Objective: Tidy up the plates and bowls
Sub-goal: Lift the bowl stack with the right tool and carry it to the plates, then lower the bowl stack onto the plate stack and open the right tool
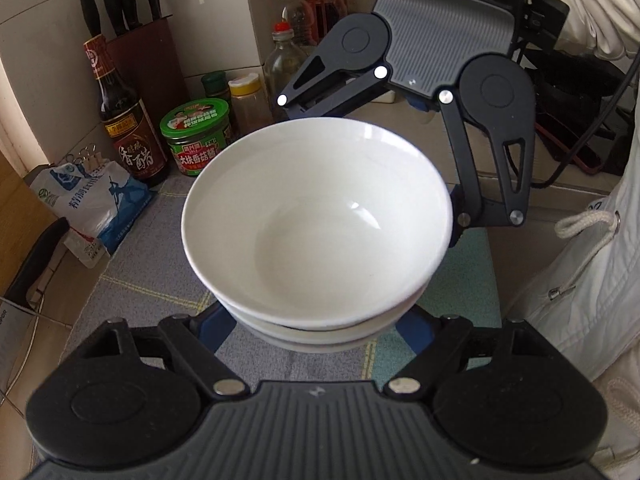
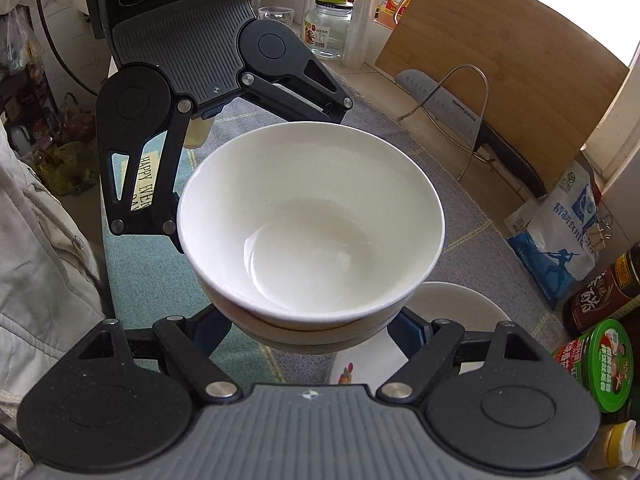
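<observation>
A stack of white bowls (image 1: pixel 316 224) is held between both grippers above a checked cloth (image 1: pixel 152 280). My left gripper (image 1: pixel 316 320) clasps the stack's lower part from the near side in the left wrist view; its blue pads (image 1: pixel 216 324) press the sides. My right gripper (image 2: pixel 316 324) clasps the same stack (image 2: pixel 312 220) from the opposite side. Each gripper shows across the bowls in the other's view: the right gripper (image 1: pixel 400 92) and the left gripper (image 2: pixel 224 92). A white plate (image 2: pixel 456 308) with a small print lies below the stack.
Sauce bottles (image 1: pixel 124 120), a green-lidded jar (image 1: pixel 198 136), a knife block (image 1: pixel 136 48) and a salt bag (image 1: pixel 92 204) line the wall. A cleaver (image 2: pixel 460 120), a cutting board (image 2: pixel 508 72) and a glass jar (image 2: pixel 328 24) stand at the back in the right wrist view.
</observation>
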